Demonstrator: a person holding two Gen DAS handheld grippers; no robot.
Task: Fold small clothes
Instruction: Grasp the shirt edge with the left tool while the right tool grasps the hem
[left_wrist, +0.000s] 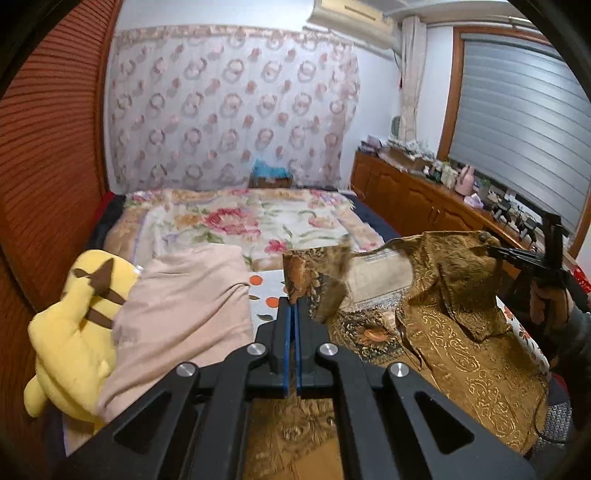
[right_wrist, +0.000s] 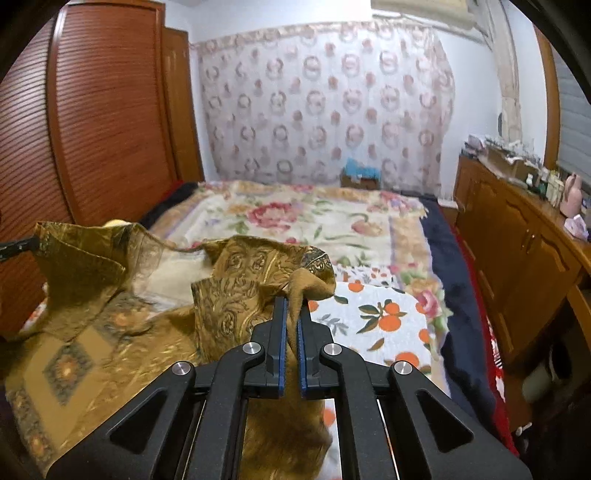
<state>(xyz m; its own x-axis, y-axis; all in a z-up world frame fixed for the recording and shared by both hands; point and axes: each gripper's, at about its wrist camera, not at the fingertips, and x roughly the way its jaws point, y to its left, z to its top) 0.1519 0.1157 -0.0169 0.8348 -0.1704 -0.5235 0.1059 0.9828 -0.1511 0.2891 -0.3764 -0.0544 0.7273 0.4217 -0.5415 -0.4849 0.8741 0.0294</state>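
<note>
Gold-brown brocade, patterned with scrolls and medallions, hangs lifted between two hand-held grippers over a bed in a small bedroom. The left gripper (left_wrist: 294, 301) has its blue-lined jaws pressed tight together on one corner of the garment (left_wrist: 454, 325), the cloth pinched right at the fingertips. The right gripper (right_wrist: 291, 300) is likewise clamped, a tuft of the same fabric bunched between its narrow jaws (only a thin gap shows lower down the pads). Between the two grips the upper edge of the garment sags, showing a pale inner lining, while the rest of it trails down onto the near part of the bed.

In the left wrist view the right gripper appears at the far right, a hand (left_wrist: 546, 299) wrapped round its handle, with the raised corner of the cloth at its tip.

The bed (right_wrist: 436, 236) is covered with a floral blanket (left_wrist: 236, 221) further back and a white sheet printed with oranges (right_wrist: 384, 314) nearer the grippers, lying to the right of the garment. To the left of the garment rests a folded pink cloth (left_wrist: 184, 310), and beside that, nearer the wardrobe, a yellow plush toy (left_wrist: 74, 332).

A red-brown slatted wardrobe (right_wrist: 103, 110) stands along the left wall, a patterned lace curtain (left_wrist: 229, 107) covers the far wall, and a wooden cabinet (right_wrist: 517, 240) crowded with small items runs along the right.
</note>
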